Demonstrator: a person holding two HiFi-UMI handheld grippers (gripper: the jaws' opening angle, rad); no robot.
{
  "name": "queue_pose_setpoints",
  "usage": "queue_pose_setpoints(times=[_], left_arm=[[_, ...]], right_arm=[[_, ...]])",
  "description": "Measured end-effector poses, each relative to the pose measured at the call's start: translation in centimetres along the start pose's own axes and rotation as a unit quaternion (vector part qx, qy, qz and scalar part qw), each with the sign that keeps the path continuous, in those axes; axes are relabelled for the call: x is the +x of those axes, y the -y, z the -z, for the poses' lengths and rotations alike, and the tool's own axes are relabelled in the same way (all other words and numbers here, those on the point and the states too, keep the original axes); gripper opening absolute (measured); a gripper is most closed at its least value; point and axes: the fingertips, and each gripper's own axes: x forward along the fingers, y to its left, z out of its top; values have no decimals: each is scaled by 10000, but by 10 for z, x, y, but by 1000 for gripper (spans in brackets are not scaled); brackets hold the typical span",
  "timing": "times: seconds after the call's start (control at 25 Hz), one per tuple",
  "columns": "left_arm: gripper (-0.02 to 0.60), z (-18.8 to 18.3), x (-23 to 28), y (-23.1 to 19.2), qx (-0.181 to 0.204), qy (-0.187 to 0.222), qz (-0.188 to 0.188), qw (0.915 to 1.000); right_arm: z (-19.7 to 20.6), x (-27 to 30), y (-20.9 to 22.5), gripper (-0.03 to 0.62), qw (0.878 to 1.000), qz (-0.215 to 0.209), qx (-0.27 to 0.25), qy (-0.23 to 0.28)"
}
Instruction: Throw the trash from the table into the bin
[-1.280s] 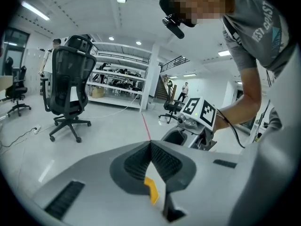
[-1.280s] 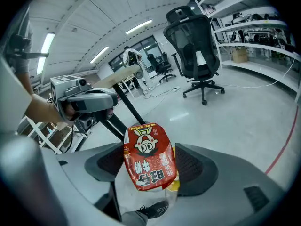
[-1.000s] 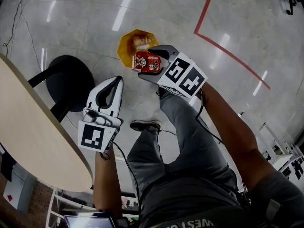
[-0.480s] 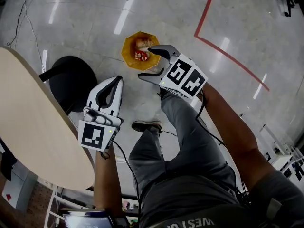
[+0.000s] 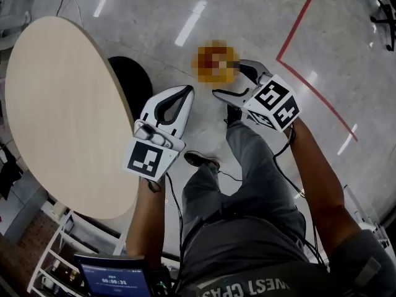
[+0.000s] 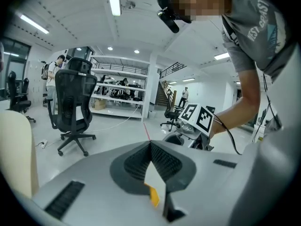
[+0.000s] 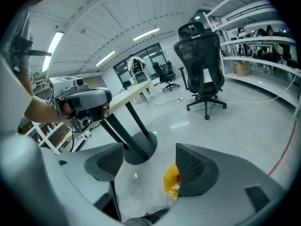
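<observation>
Right tongs [image 5: 230, 78] spread, nothing between them, held over the yellow bin [image 7: 170, 185] on the floor. Red trash [image 7: 178, 179] lies inside the bin. Left tongs [image 5: 185, 90] pressed together, empty, near the right edge of the round tabletop [image 5: 62, 104].

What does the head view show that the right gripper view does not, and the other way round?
Only the head view shows the whole round tabletop, the person's legs, a screen and the right gripper from outside. Only the right gripper view shows a chair, shelves, ceiling lights and its own jaws standing apart. Both show the yellow bin on the floor, the left gripper, the black table base and the red line.
</observation>
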Motion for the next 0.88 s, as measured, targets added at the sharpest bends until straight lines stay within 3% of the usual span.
queue_pose_setpoints(times=[0.24,0.32,0.44,0.52,0.56,0.72,0.88], left_arm=[[43,-5,-12,2,343,215,-42,9992],[43,-30,-38,7,440,342,-89,9984],[43,-101,-103,22,535,599,-156,9966],[43,-121,-124,28,608,692,-161,9956],[43,-121,-126,29,657,708,-161,9952],[43,-119,-144,34,765,870,-275,9929],[43,-186,-238,67,863,1317,-523,9862]], right_arm=[[-13,-2,-9,350,9998,34,-36,184],[-38,-19,-31,348,9995,114,-163,228],[-106,-69,-90,165,9985,318,-279,353],[-130,-87,-108,36,9977,399,-209,507],[-134,-89,-110,11,9972,422,-173,599],[-148,-97,-124,11,9946,453,-256,893],[-209,-155,-221,11,9903,531,-623,1123]])
